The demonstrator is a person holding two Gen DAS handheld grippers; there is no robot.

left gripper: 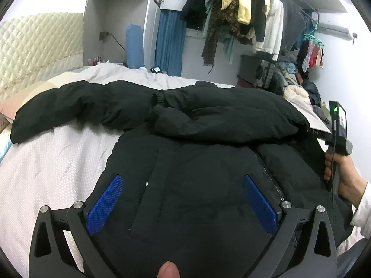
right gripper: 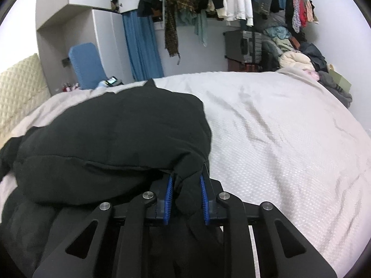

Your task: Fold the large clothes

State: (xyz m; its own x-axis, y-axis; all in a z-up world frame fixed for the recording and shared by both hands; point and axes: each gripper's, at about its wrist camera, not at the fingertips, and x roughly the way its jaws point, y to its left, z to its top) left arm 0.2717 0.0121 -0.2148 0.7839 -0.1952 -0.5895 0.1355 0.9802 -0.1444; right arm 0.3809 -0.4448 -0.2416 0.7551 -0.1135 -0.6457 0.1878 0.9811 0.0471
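A large black puffer jacket [left gripper: 185,162] lies on the white bed. One sleeve [left gripper: 76,106] stretches to the left, the other is folded across the chest. My left gripper [left gripper: 183,185] is open above the jacket's front, with its blue pads [left gripper: 104,206] wide apart and nothing between them. My right gripper [right gripper: 185,185] is shut on a fold of the black jacket [right gripper: 111,139] at its right edge. The right gripper's body, held in a hand, shows at the right of the left wrist view [left gripper: 338,134].
The white bedspread [right gripper: 278,139] spreads out to the right of the jacket. A quilted cream headboard [left gripper: 34,46] stands at the left. A rack of hanging clothes [left gripper: 243,18] and a heap of garments [right gripper: 301,53] stand beyond the bed.
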